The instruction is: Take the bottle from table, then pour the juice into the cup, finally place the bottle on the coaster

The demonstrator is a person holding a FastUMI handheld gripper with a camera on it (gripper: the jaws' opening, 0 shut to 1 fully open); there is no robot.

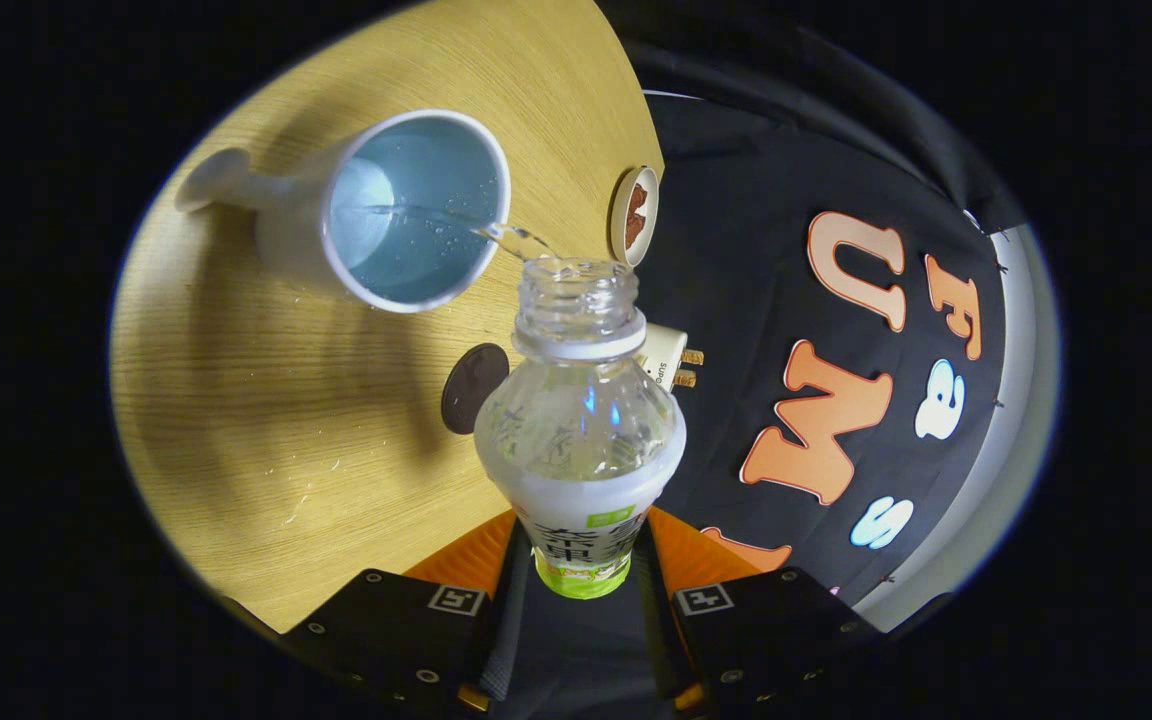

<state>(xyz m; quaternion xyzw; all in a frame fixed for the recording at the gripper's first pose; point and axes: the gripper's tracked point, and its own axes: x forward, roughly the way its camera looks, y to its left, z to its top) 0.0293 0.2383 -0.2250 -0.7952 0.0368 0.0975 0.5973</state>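
Gripper-mounted fisheye looks along the gripper (581,580), close above the tilted table (266,420).

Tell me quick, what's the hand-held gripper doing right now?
Hand-held gripper: shut on the bottle, tilted and pouring a thin stream into the cup.

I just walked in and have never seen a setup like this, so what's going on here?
A hand-held gripper is shut on a clear plastic bottle with a white and green label, tipping it so a thin stream runs from its open mouth into a white cup with a pale blue inside. The cup stands on the round wooden table. A dark round coaster lies just beside the bottle, waiting for it.
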